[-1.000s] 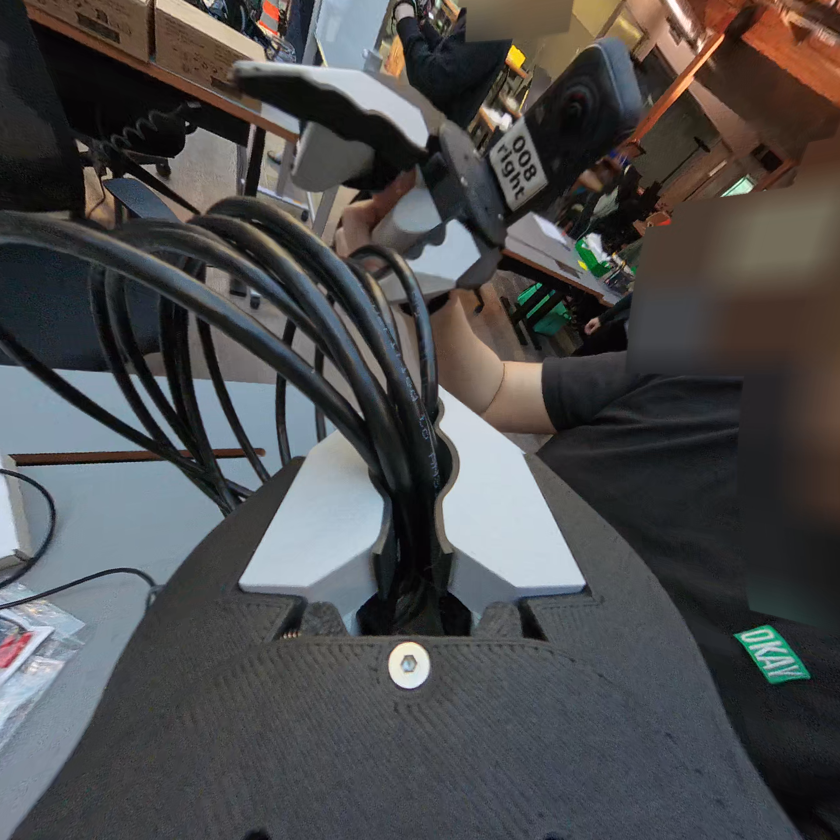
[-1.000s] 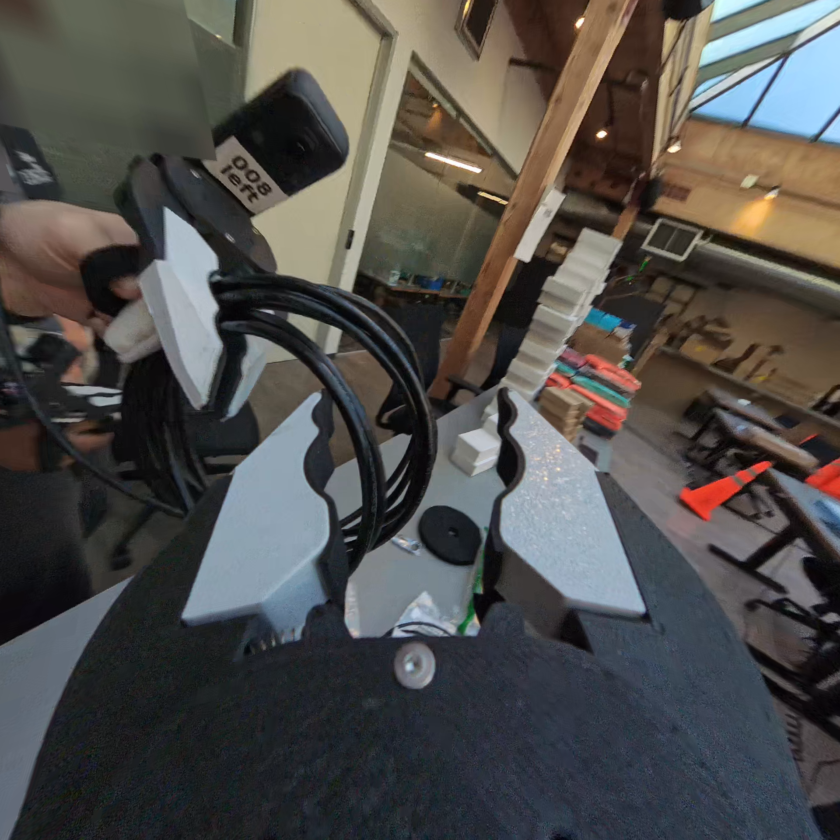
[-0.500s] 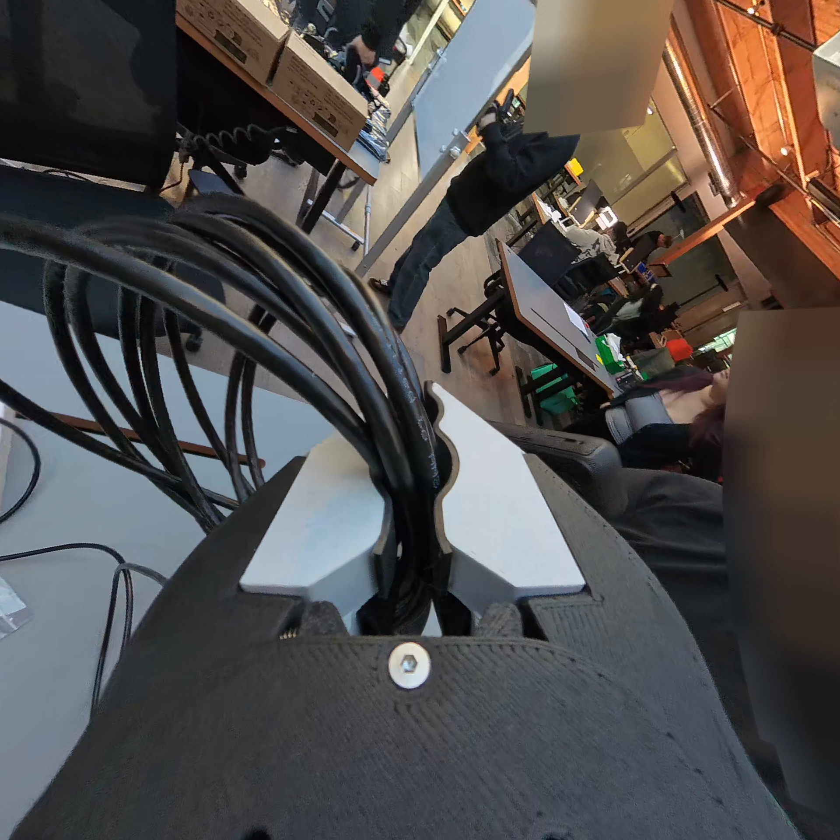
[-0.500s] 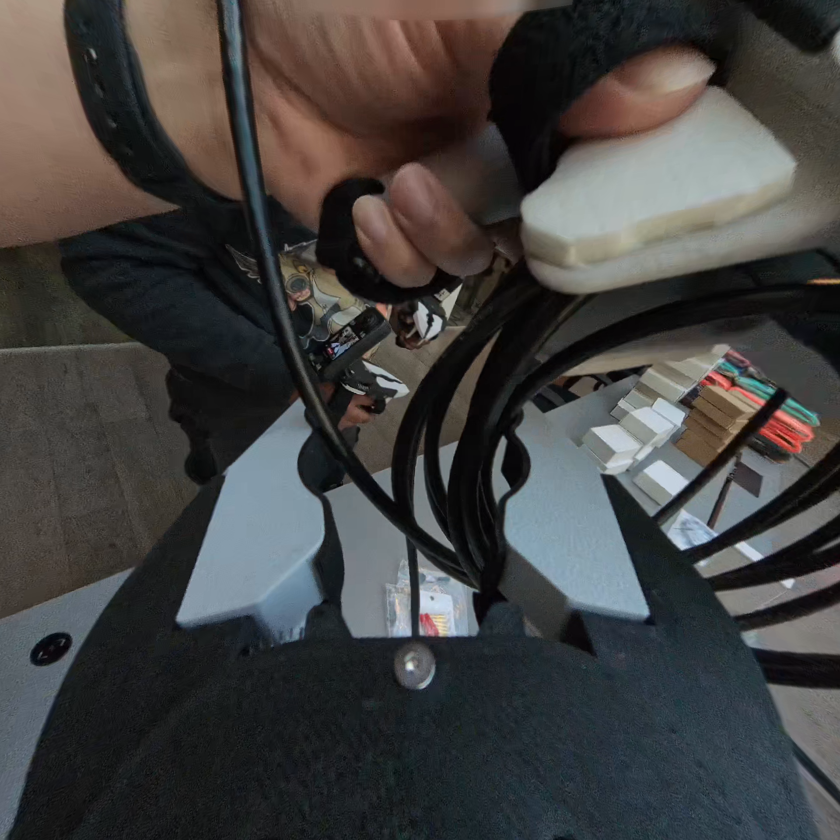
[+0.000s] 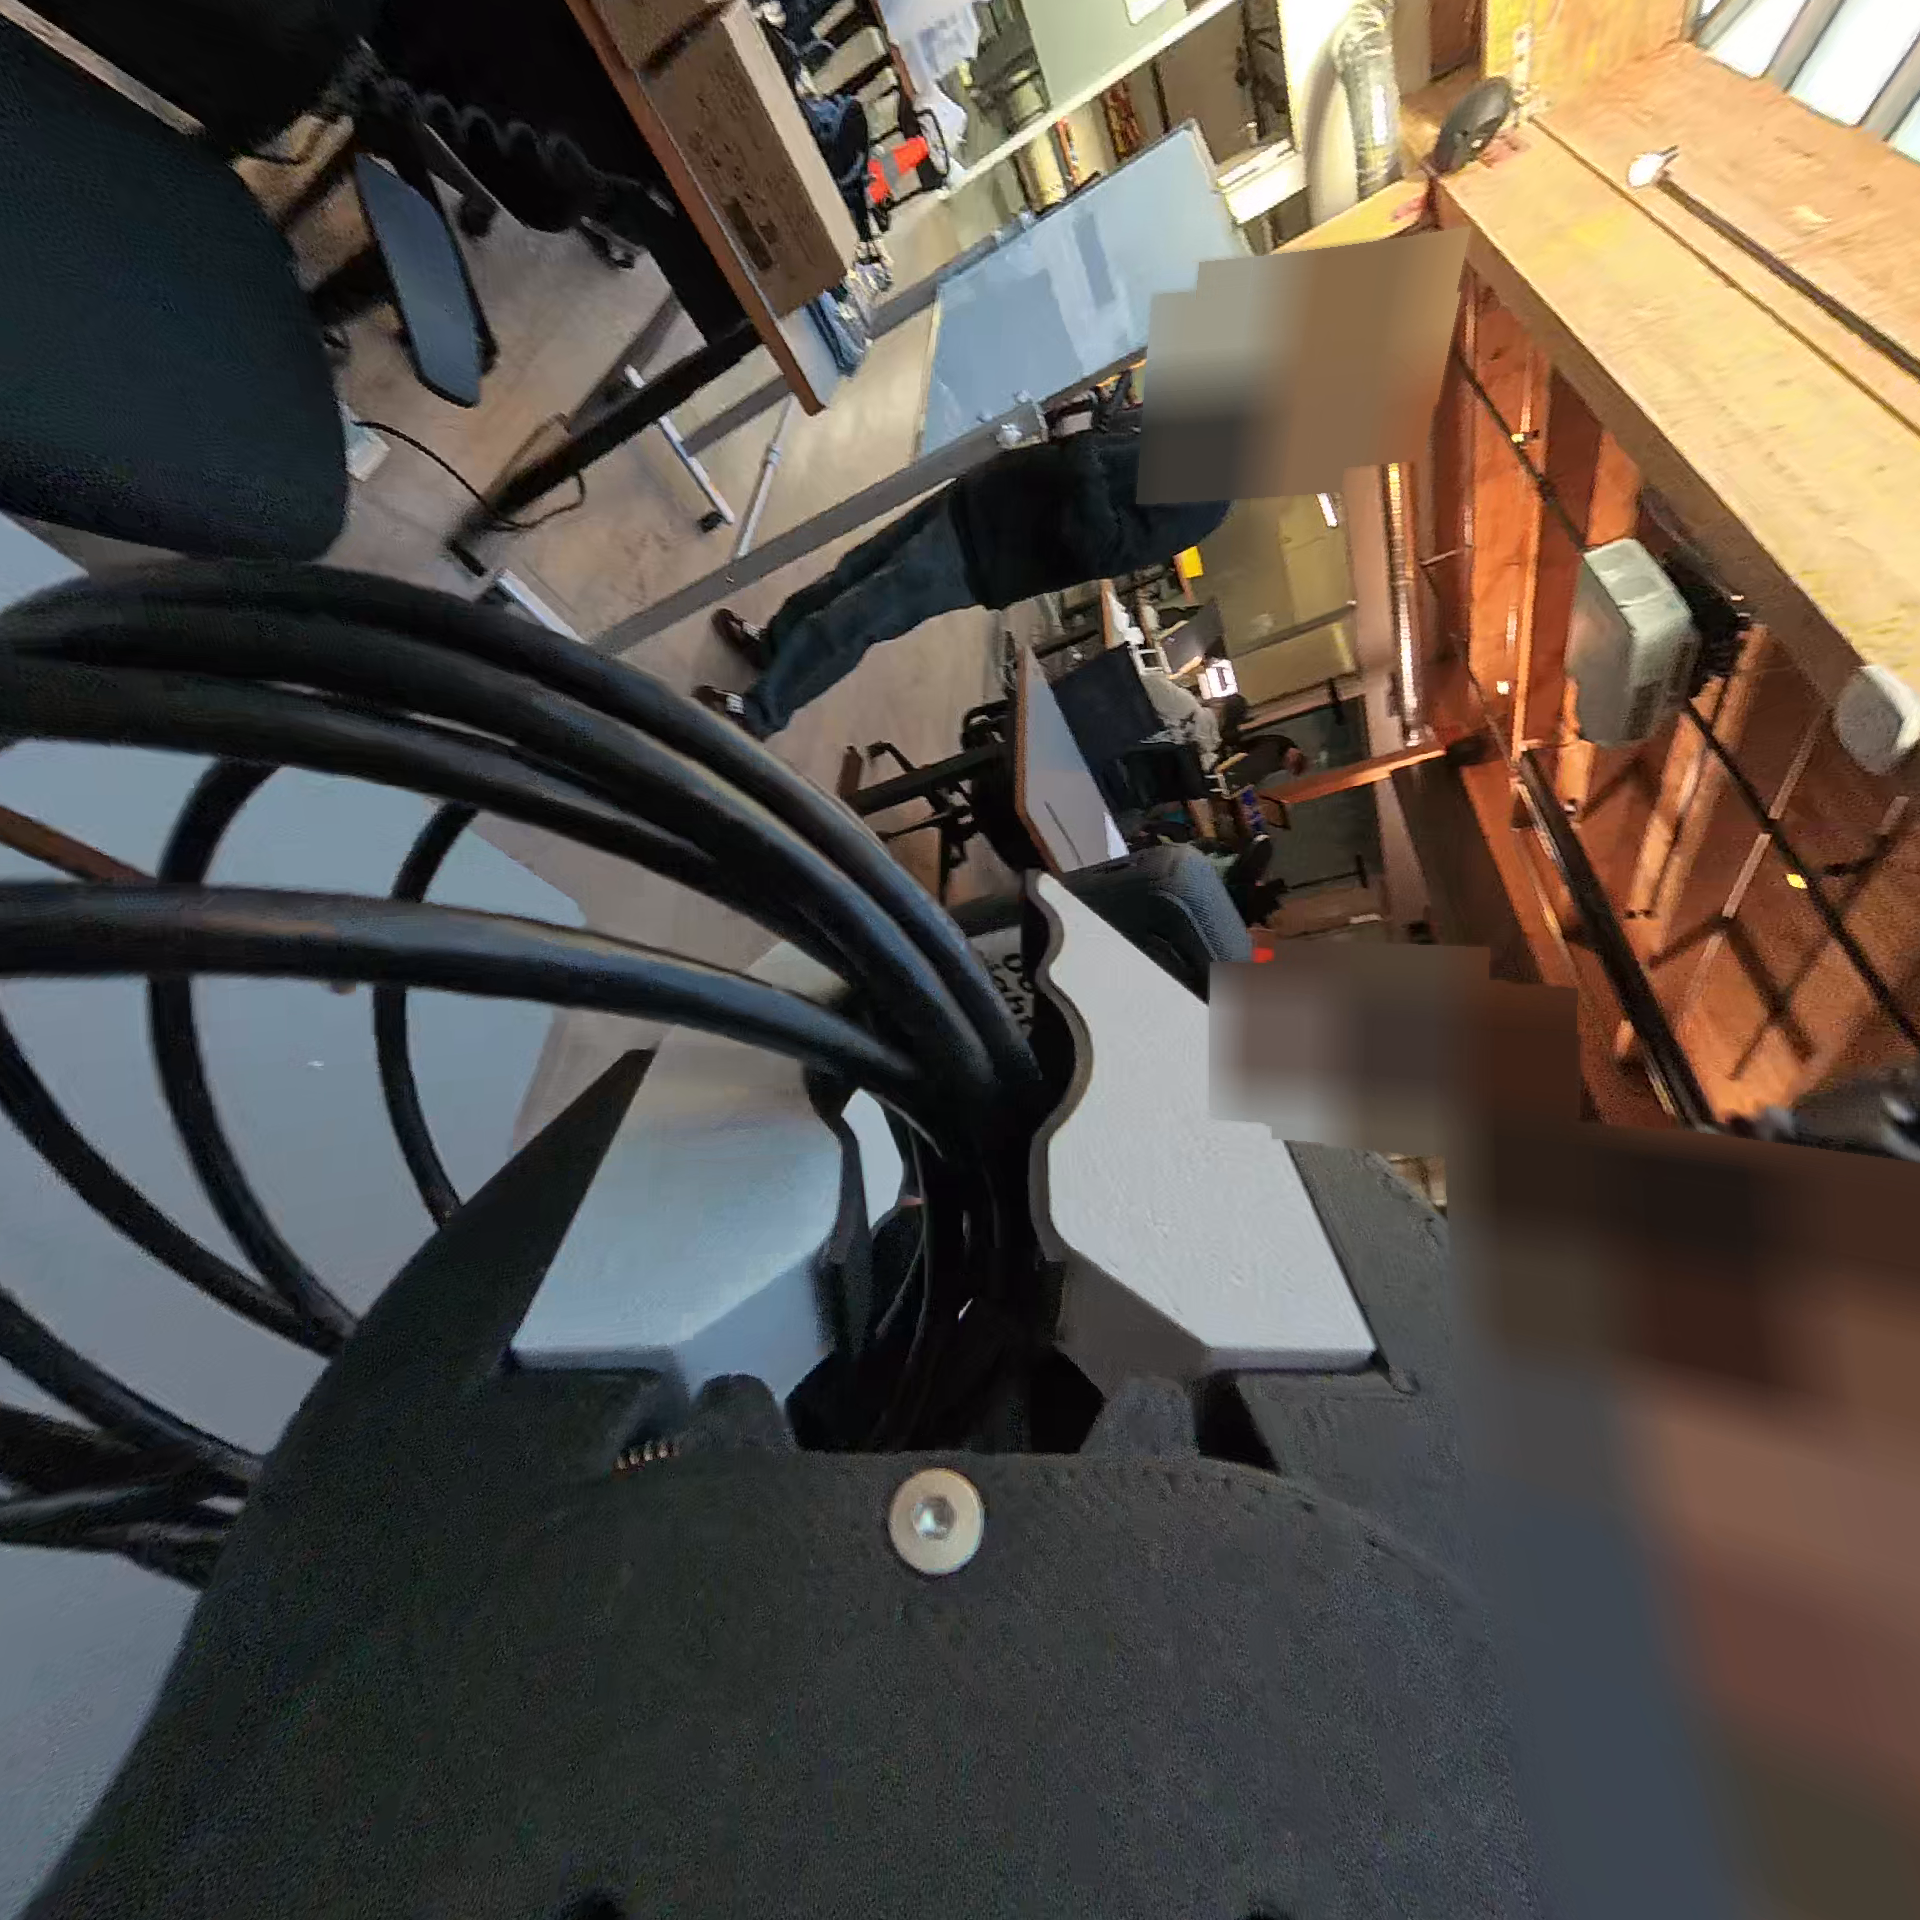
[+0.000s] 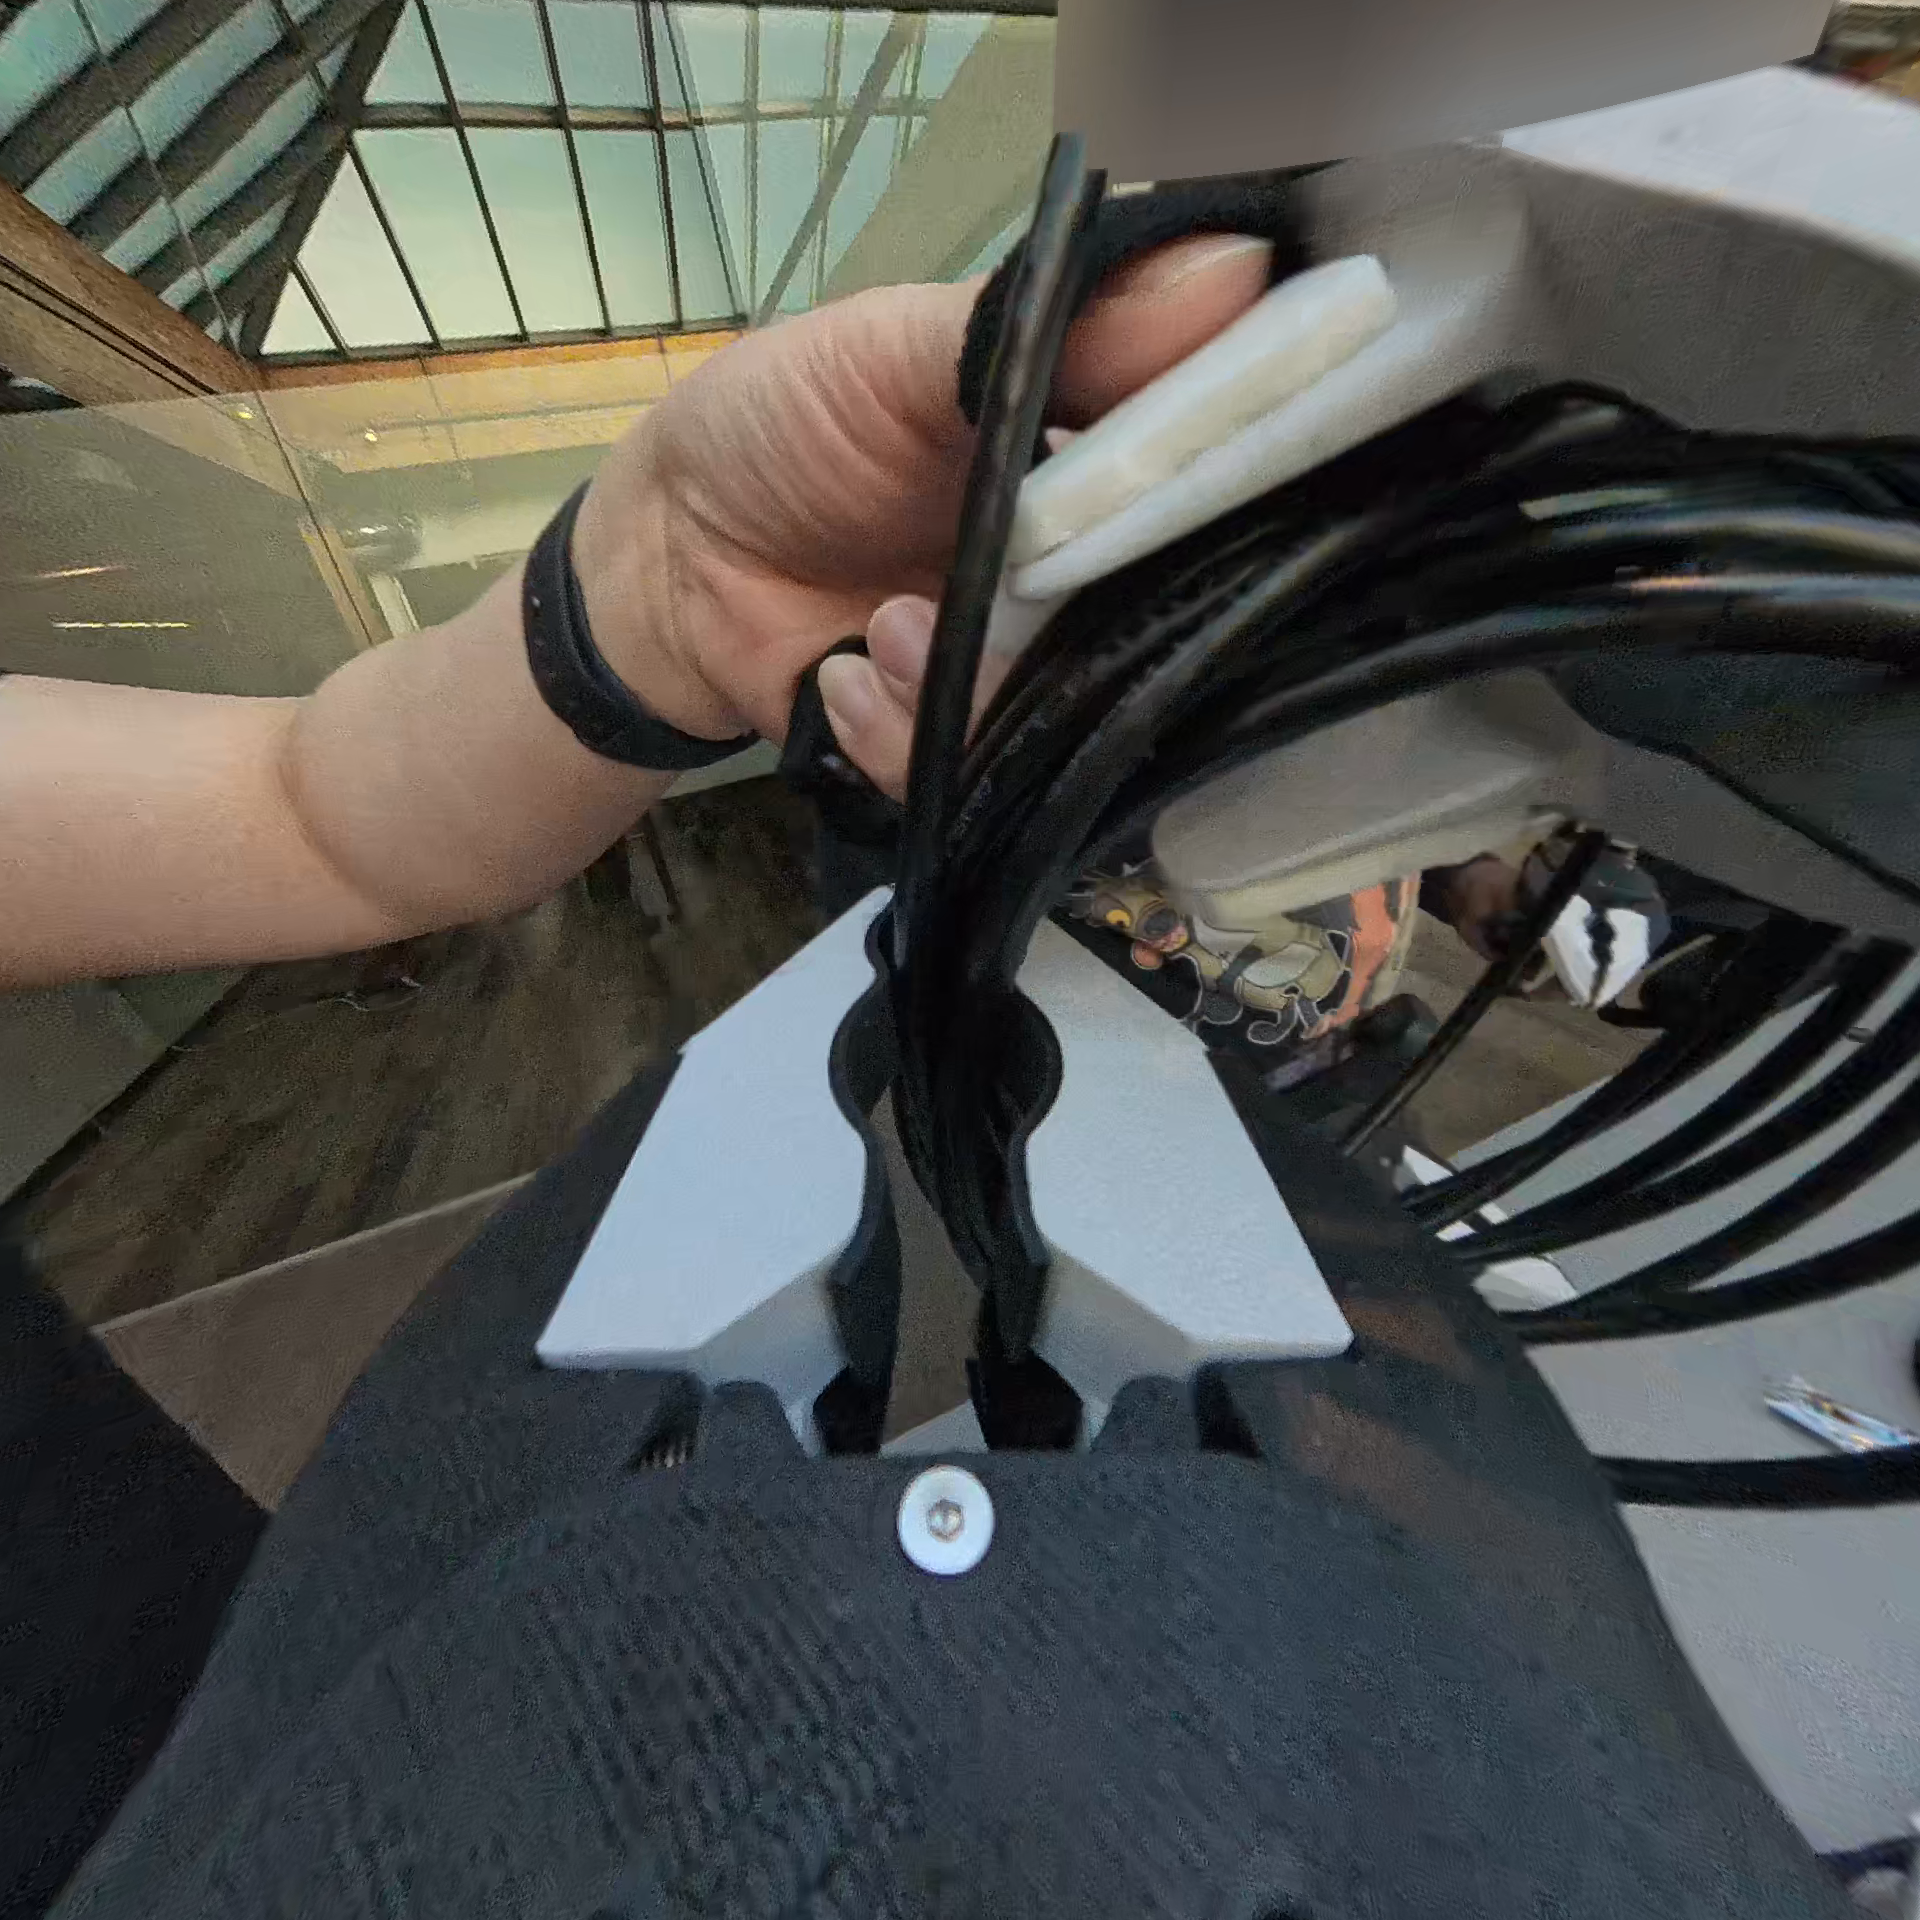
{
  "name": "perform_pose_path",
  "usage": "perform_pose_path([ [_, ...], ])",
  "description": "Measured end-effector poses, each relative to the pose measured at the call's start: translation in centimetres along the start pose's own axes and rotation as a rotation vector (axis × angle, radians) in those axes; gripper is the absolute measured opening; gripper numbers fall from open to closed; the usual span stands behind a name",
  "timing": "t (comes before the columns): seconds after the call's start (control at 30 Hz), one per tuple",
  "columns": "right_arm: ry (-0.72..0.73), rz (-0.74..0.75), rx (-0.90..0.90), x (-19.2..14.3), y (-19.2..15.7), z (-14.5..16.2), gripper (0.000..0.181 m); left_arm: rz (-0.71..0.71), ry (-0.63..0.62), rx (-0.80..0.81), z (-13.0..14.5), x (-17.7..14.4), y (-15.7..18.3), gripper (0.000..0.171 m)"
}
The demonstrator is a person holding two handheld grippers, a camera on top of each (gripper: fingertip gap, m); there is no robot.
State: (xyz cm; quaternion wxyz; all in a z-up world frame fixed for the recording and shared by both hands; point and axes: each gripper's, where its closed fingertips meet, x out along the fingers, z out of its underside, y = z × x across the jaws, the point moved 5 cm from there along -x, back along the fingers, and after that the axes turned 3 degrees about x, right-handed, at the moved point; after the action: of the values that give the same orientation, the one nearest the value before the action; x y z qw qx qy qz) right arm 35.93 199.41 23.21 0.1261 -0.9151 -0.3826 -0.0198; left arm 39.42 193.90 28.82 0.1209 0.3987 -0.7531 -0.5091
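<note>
Right hand-held gripper (image 6: 951, 1091) now closed on cable coil (image 6: 1455, 582); hand (image 6: 790, 499) beside.

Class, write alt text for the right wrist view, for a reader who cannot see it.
The right gripper is shut on a bundle of black cable loops. Just beyond, a person's hand holds the left gripper, which clamps the same coil. Behind are roof windows and a grey table.

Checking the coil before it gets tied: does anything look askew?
Yes. Both the left gripper and right gripper clamp the black cable coil, but its loops fan apart unevenly rather than lying together.
</note>
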Motion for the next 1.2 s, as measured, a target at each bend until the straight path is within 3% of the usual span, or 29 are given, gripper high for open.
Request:
perform_pose_path([
  [0.13, 0.103, -0.115, 0.138, -2.0, -0.8, -0.7, 0.006, 0.16, 0.048, -0.125, -0.4, -0.1, 0.4, 0.044],
  [0.2, 0.143, -0.155, 0.216, -3.3, -1.0, -1.2, 0.006, 0.212, 0.018, -0.136, -0.2, -0.6, 0.4, 0.046],
  [0.33, 0.126, -0.141, 0.392, -5.5, -0.6, -2.4, 0.004, 0.344, 0.052, 0.007, 0.2, -3.3, 1.7, 0.056],
  [0.4, 0.084, -0.129, 0.477, -6.4, -0.2, -3.3, 0.004, 0.387, 0.015, 0.234, 2.1, -4.4, 2.7, 0.058],
  [0.53, 0.025, -0.127, 0.609, -6.9, -0.4, -6.1, 0.004, 0.109, -0.068, 0.896, 8.0, -2.5, 1.4, 0.068],
  [0.67, 0.004, -0.138, 0.733, -5.5, -0.9, -9.6, 0.005, -0.049, 0.061, 1.312, 10.2, 0.6, 2.1, 0.062],
  [0.77, 0.024, -0.128, 0.792, -4.0, -1.2, -11.7, 0.004, -0.091, 0.041, 1.329, 10.3, 2.4, 2.4, 0.071],
  [0.9, 0.093, -0.089, 0.861, -2.6, -1.3, -13.2, 0.004, -0.255, 0.244, 1.431, 8.6, 1.9, 3.9, 0.034],
  [0.97, 0.15, -0.075, 0.879, -2.4, -1.3, -13.9, 0.004, -0.325, 0.292, 1.463, 8.2, 1.3, 4.5, 0.034],
  [1.2, 0.281, -0.111, 1.025, -3.3, -0.7, -13.8, 0.005, -0.222, 0.143, 1.265, 8.1, -0.4, 5.5, 0.002],
])
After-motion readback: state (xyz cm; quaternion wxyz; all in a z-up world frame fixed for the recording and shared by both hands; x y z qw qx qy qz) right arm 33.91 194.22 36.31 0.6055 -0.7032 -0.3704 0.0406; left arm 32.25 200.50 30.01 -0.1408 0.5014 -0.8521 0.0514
